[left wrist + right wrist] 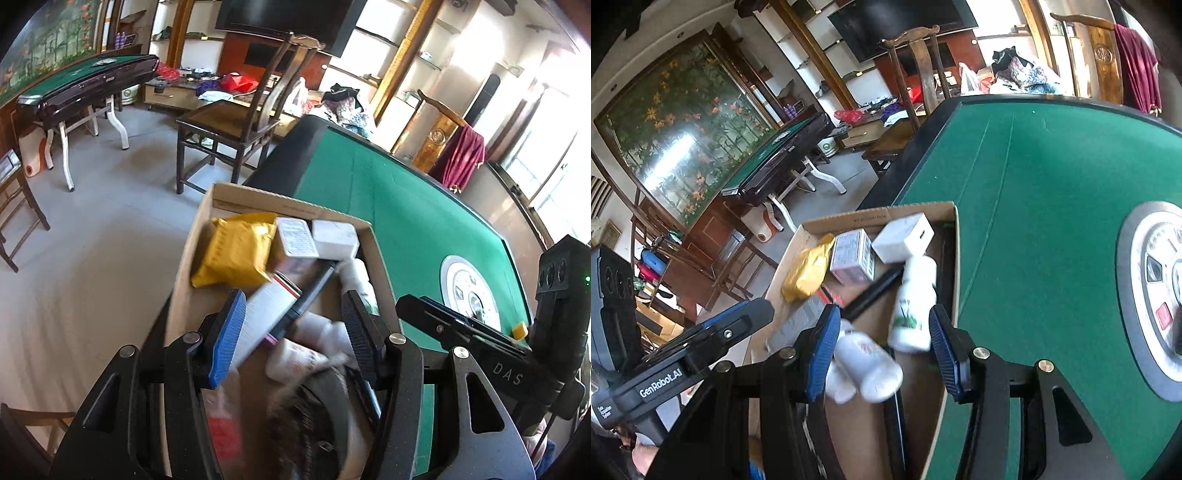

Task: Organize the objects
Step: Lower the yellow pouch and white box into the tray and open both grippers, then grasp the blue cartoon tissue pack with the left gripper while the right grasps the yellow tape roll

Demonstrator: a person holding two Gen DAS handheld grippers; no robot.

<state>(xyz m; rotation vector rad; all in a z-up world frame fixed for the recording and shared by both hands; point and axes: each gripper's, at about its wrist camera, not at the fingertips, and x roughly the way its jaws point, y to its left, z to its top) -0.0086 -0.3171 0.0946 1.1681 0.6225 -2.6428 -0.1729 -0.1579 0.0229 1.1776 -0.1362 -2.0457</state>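
A cardboard box [184,295] [955,266] sits on the left edge of the green table [406,221] [1034,221]. It holds a yellow packet [236,254] [807,273], a small printed carton [295,240] [851,254], a white block [334,238] [905,240], white bottles [295,356] [912,306], a black pen [871,291] and a white tube [266,310]. My left gripper [291,332] hovers open over the box. My right gripper [882,343] is open above the bottles. Neither holds anything.
A round control panel [469,295] [1156,295] sits in the table's middle. A small yellow piece [520,329] lies by it. A wooden chair [236,125] stands beyond the table; a second green table [85,85] stands farther off.
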